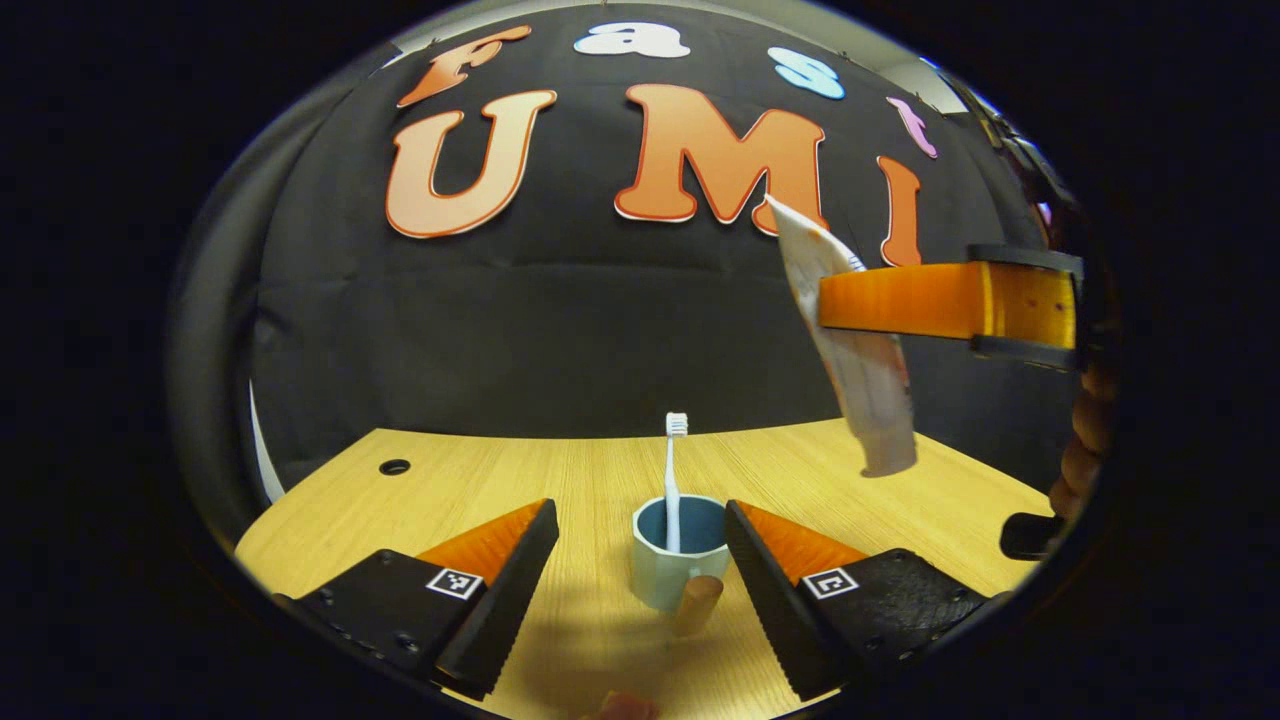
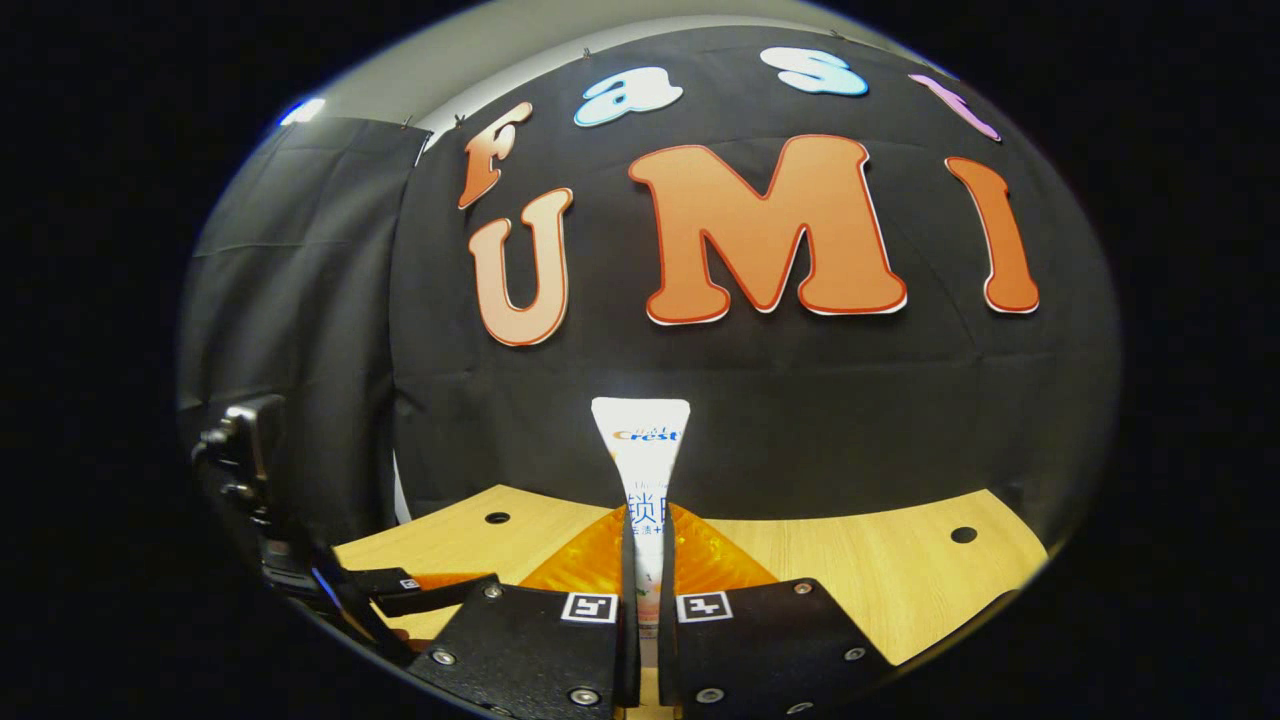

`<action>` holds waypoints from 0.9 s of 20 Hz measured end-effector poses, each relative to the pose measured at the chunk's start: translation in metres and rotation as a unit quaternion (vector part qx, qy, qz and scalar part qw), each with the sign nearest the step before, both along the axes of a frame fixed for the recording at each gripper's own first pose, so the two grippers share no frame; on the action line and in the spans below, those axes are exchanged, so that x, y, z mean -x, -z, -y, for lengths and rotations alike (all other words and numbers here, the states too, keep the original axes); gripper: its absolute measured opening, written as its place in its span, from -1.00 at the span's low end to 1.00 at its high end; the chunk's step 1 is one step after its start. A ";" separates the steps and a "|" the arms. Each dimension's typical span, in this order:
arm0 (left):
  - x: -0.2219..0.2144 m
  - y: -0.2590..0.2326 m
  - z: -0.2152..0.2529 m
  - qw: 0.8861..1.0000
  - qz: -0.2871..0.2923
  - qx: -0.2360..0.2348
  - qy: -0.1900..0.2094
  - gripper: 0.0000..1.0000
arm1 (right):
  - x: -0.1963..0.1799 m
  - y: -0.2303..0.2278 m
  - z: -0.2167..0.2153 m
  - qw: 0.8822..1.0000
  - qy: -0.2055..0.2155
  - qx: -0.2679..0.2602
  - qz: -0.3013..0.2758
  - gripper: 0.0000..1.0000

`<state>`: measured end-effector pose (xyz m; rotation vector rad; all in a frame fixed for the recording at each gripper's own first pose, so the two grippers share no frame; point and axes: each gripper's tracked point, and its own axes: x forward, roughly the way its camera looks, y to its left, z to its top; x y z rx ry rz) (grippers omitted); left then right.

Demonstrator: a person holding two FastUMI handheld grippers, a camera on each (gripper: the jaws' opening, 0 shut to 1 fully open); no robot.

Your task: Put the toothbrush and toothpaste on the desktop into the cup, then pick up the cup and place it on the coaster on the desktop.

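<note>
Left gripper [image 1: 640, 560]: jaws apart, either side of cup [image 1: 672, 560] at lower centre on tabletop [image 1: 560, 480]; toothbrush [image 1: 673, 490] upright in cup. Right gripper [image 2: 640, 590]: jaws clamped on toothpaste [image 2: 642, 450], held above tabletop, upper right in left gripper view

In the left gripper view, the toothbrush [image 1: 673, 480] handle's lower end is hidden inside the cup [image 1: 672, 555], and the cup's base sits behind a blurred brownish cylinder [image 1: 697, 604] (what it is cannot be told). The toothpaste [image 1: 850, 350] middle is covered by the right hand-held gripper [image 1: 900, 300]. In the right gripper view, the tube's lower part disappears between the fingers [image 2: 625, 560].
</note>
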<state>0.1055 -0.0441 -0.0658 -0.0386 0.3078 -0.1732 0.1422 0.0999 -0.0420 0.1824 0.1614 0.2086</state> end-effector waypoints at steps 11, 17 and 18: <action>0.047 -0.069 -0.052 0.995 0.082 -0.017 -0.057 0.99 | -0.037 0.027 -0.045 0.999 -0.030 -0.012 0.001 -0.85; 0.054 -0.068 -0.064 0.993 0.090 -0.010 -0.070 0.98 | -0.054 0.062 -0.065 0.998 -0.039 -0.040 -0.010 -0.85; 0.060 -0.062 -0.068 0.994 0.083 -0.010 -0.072 0.99 | -0.056 0.069 -0.066 0.998 -0.039 -0.050 -0.016 -0.85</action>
